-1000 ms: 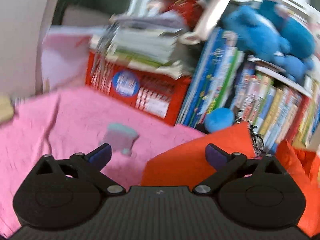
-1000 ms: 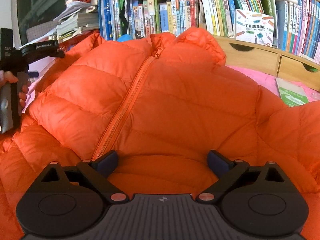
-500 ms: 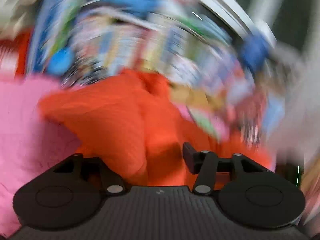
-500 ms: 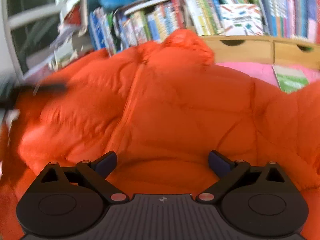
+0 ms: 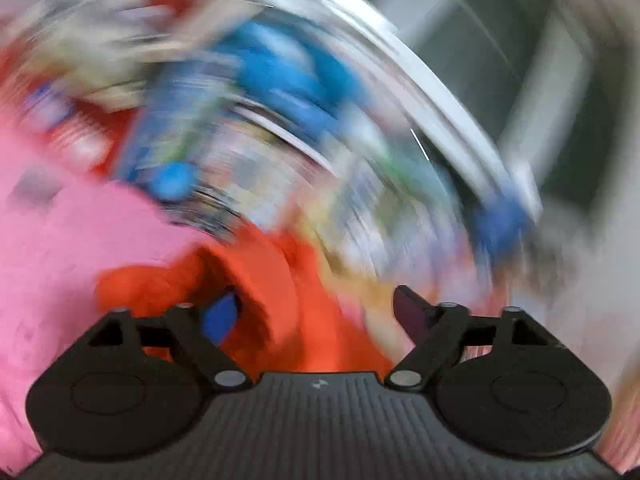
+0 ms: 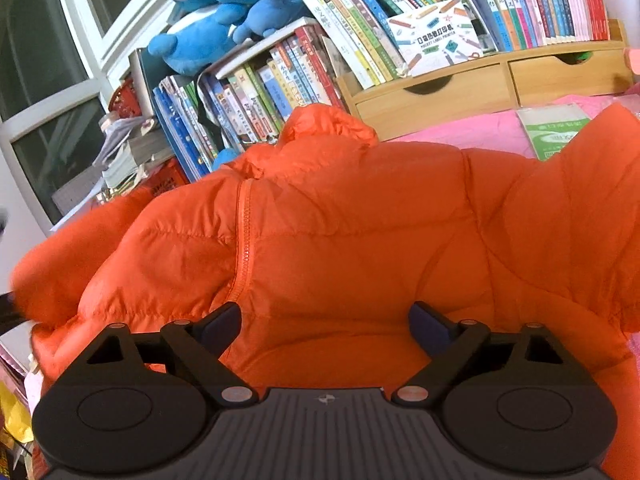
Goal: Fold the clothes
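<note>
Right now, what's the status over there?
Both hand-held grippers open: left, right. Orange jacket spread on pink cover, zipped, unfolded. Left view blurred.

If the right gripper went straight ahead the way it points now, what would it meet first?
Most likely the orange puffer jacket: its quilted front fills the view between the open fingers of the right gripper, near the zipper. Depth is hard to judge.

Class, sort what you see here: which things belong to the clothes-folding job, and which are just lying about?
Part of the job:
orange puffer jacket
left gripper, open
right gripper, open
pink cloth under the jacket

Just lying about:
books
blue plush toys
wooden drawer unit
green booklet
</note>
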Demonstrator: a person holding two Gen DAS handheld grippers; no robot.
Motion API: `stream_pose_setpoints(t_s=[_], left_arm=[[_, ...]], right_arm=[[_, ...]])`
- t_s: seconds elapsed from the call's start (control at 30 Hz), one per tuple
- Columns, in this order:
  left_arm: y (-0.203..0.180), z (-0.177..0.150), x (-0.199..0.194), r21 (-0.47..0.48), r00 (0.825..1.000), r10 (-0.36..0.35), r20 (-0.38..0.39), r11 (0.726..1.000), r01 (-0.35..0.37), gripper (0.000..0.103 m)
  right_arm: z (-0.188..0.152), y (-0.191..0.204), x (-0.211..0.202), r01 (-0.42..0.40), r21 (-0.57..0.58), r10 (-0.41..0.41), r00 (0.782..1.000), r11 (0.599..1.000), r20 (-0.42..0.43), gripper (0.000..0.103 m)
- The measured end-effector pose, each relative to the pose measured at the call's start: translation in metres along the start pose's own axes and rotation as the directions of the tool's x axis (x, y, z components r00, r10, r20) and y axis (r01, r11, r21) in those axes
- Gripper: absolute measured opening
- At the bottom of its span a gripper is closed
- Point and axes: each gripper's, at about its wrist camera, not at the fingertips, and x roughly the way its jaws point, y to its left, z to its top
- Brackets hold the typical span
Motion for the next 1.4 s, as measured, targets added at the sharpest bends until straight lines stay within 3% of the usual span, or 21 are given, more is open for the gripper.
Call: stream_pose_setpoints(t_s=[0.13,0.2,0.23,0.3,0.33,0.37,0.4,0.43,0.47,0.53,0.57,0.67,0.7,0.77,0.9,1.03,1.2,1.23,1.27,1.37,1.4], left_arm=[[0.059,0.029,0.061,-0.325,0.982,0.152,-0.114,0.928,-0.181,0.052],[0.073,0.029,0.088,-0.445,0.977,0.121,-0.177,0.875,-0.189,0.029],[0.063,0.029,0.095,-0.429,0.981,0.097,-0.168,0.889,-0.161,0.014],[0.030,0.029,0.104,-0.332,0.990,0.052,-0.131,0.939,-0.094,0.012],[-0.001,0.027,0.103,-0.173,0.994,0.025,-0.106,0.984,-0.043,0.012],[-0.039,0.017,0.096,0.056,0.996,0.006,-0.086,0.998,-0.001,0.012],[-0.076,0.002,0.089,0.291,0.997,-0.010,-0.072,0.956,0.031,0.013],[-0.112,-0.021,0.079,0.525,0.996,-0.034,-0.085,0.848,0.074,0.018],[-0.140,-0.053,0.069,0.715,0.990,-0.054,-0.129,0.686,0.131,0.022],[-0.167,-0.114,0.051,0.902,0.977,-0.043,-0.211,0.376,0.212,0.025],[-0.169,-0.143,0.044,0.942,0.972,-0.014,-0.233,0.246,0.230,0.026],[-0.152,-0.201,0.036,0.952,0.945,0.116,-0.304,0.052,0.300,0.028],[-0.145,-0.210,0.037,0.951,0.938,0.157,-0.308,0.035,0.307,0.028],[-0.131,-0.216,0.043,0.952,0.927,0.220,-0.305,0.059,0.299,0.029],[-0.126,-0.199,0.032,0.946,0.922,0.236,-0.306,0.182,0.267,0.037],[-0.143,-0.179,0.011,0.909,0.935,0.137,-0.327,0.316,0.271,0.072],[-0.160,-0.197,0.023,0.898,0.935,0.044,-0.351,0.299,0.323,0.079],[-0.161,-0.200,0.030,0.885,0.932,0.032,-0.360,0.327,0.331,0.079],[-0.161,-0.200,0.036,0.857,0.927,0.013,-0.376,0.385,0.342,0.079],[-0.159,-0.187,0.055,0.650,0.876,-0.109,-0.469,0.629,0.427,0.086],[-0.160,-0.184,0.060,0.617,0.876,-0.128,-0.464,0.663,0.424,0.087]], right_arm=[[0.000,-0.002,-0.001,-0.011,0.011,0.011,1.000,1.000,0.005,0.091],[-0.001,-0.005,-0.003,-0.019,0.031,0.018,1.000,0.999,0.019,0.091],[-0.001,-0.011,-0.007,-0.021,0.074,0.017,0.998,0.997,0.054,0.091],[-0.003,-0.024,-0.016,-0.029,0.158,0.010,0.992,0.987,0.123,0.090],[-0.004,-0.030,-0.020,-0.036,0.199,0.004,0.987,0.979,0.158,0.086],[-0.005,-0.037,-0.024,-0.044,0.240,-0.003,0.982,0.970,0.191,0.086],[-0.006,-0.043,-0.028,-0.053,0.280,-0.012,0.974,0.959,0.225,0.086],[-0.007,-0.049,-0.032,-0.063,0.319,-0.022,0.966,0.946,0.257,0.086],[-0.008,-0.055,-0.036,-0.075,0.357,-0.034,0.957,0.931,0.289,0.086],[-0.010,-0.069,-0.044,-0.101,0.440,-0.065,0.936,0.892,0.347,0.087],[-0.013,-0.081,-0.047,-0.112,0.506,-0.094,0.927,0.855,0.364,0.088],[-0.019,-0.102,-0.053,-0.189,0.588,-0.093,0.905,0.786,0.414,0.083],[-0.020,-0.105,-0.054,-0.204,0.596,-0.088,0.902,0.776,0.423,0.083],[-0.017,-0.100,-0.051,-0.166,0.576,-0.098,0.912,0.800,0.399,0.084],[-0.014,-0.097,-0.049,-0.149,0.563,-0.100,0.917,0.813,0.387,0.085],[-0.013,-0.096,-0.049,-0.140,0.556,-0.102,0.919,0.819,0.380,0.085],[-0.012,-0.095,-0.049,-0.128,0.548,-0.104,0.922,0.827,0.373,0.086],[-0.012,-0.095,-0.049,-0.125,0.546,-0.105,0.922,0.828,0.371,0.086],[-0.011,-0.095,-0.049,-0.123,0.545,-0.106,0.923,0.830,0.370,0.086],[-0.011,-0.093,-0.048,-0.114,0.537,-0.108,0.925,0.836,0.364,0.087],[-0.011,-0.092,-0.048,-0.111,0.535,-0.109,0.926,0.838,0.362,0.087]])
